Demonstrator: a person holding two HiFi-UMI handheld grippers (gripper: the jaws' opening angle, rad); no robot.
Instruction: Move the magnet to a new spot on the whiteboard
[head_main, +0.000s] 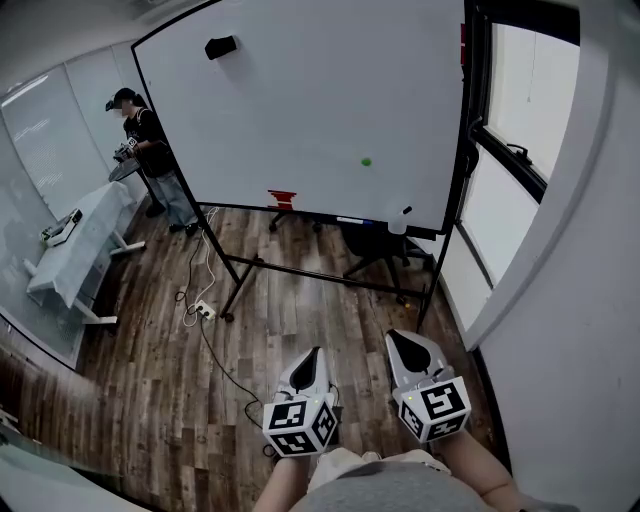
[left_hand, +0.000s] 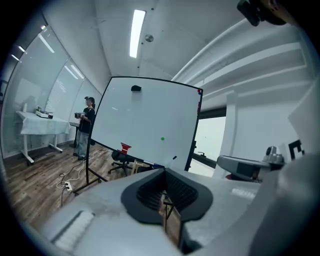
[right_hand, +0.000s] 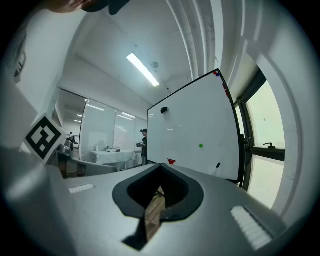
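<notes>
Wood floor (head_main: 300, 310) office, with a big whiteboard (head_main: 300, 110) on a stand across from me. Both tools are tucked low by my lap. The left gripper (head_main: 312, 362) and right gripper (head_main: 405, 345) are both clamped shut on nothing and aimed roughly at the board. I'd guess that's just a carry pose before stepping in. The magnet (head_main: 366, 161), a small green dot, sits on the board's lower right, well away from me. There's loads of blank board left of it and above it. A black block (head_main: 220, 46) sits top left, and a red thing (head_main: 282, 198) at the bottom edge. The floor between is open, though a cable (head_main: 205, 300) trails by the stand and the wall (head_main: 580, 330) crowds my right.
</notes>
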